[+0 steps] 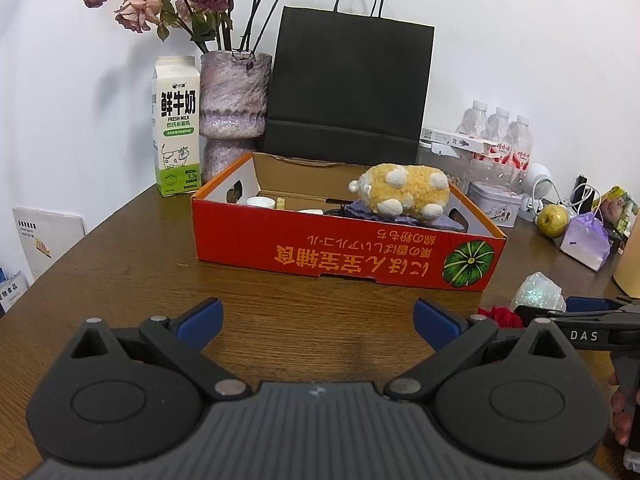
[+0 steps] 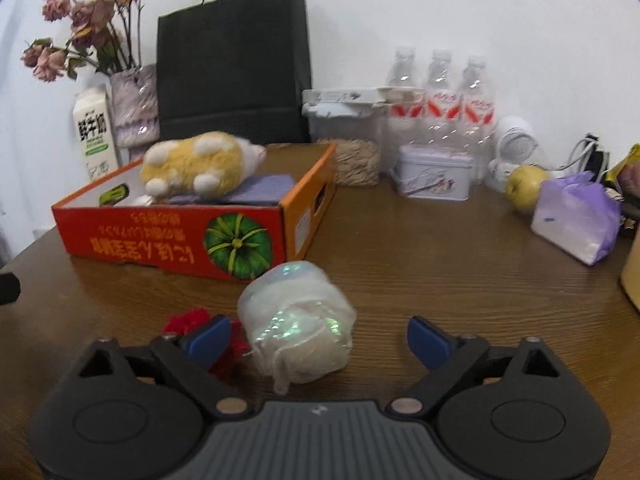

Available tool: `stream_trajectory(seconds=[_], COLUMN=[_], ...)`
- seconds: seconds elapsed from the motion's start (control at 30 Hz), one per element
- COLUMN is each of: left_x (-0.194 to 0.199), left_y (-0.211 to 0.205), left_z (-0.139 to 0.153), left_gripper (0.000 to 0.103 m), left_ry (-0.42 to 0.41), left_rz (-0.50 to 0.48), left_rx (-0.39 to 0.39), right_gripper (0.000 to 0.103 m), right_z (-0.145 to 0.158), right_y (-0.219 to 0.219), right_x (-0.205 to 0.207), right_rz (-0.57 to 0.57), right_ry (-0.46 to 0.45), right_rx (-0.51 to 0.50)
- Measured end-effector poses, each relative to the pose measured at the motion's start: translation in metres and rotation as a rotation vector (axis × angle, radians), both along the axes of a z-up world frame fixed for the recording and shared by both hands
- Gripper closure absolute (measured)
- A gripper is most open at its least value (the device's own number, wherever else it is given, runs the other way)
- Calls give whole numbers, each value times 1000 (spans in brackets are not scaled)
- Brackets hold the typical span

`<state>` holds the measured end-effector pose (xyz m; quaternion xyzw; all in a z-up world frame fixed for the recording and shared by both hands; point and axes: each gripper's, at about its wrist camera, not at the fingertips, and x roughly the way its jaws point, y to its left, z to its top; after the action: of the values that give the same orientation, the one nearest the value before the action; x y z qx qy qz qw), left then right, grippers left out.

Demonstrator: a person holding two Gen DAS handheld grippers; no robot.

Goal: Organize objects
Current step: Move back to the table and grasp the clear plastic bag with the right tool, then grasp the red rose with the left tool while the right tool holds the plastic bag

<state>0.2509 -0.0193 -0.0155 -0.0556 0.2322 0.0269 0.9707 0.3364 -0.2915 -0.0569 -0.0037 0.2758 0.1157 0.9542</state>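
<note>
Right claw (image 2: 318, 334) gapes wide, its blue pads either side of a shimmery plastic-wrapped bundle (image 2: 296, 320) on the tabletop (image 2: 440, 264), red yarn tuft (image 2: 188, 320) just beside it. Left claw (image 1: 318, 320) also spread, holding nothing. Beyond sits the orange pumpkin box (image 2: 180, 240) with a plush hamster (image 2: 200, 162) inside. Likely step: grasping the bundle; next, close on it gently and lift it over the box wall

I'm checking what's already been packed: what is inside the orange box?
In the orange box a yellow plush toy lies on a purple folded cloth. A white cap and something dark show beside them. The front wall and the toy hide whatever lies lower.
</note>
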Motion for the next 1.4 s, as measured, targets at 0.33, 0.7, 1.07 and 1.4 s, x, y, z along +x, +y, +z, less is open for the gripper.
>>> stream_trajectory(seconds=[0.33,0.7,1.07,1.4], left_x=[2,-1,11,50], left_y=[1,-6,-68,-119], left_z=[-5,-8,-14,-28], left_gripper=[0,0,0,0], left_ry=[18,36,75,121], left_rz=[21,18,-101,-128], left_rx=[3,15,11,26], right_gripper=[62,65,65,65], right_z=[7,13,14,14], right_y=[3,-18,-52,-70], right_x=[-15,-41,-56,-55], right_rz=[42,33,21,4], right_ry=[-79,-157,-175,-176], right_rx=[12,-13,-35,-20])
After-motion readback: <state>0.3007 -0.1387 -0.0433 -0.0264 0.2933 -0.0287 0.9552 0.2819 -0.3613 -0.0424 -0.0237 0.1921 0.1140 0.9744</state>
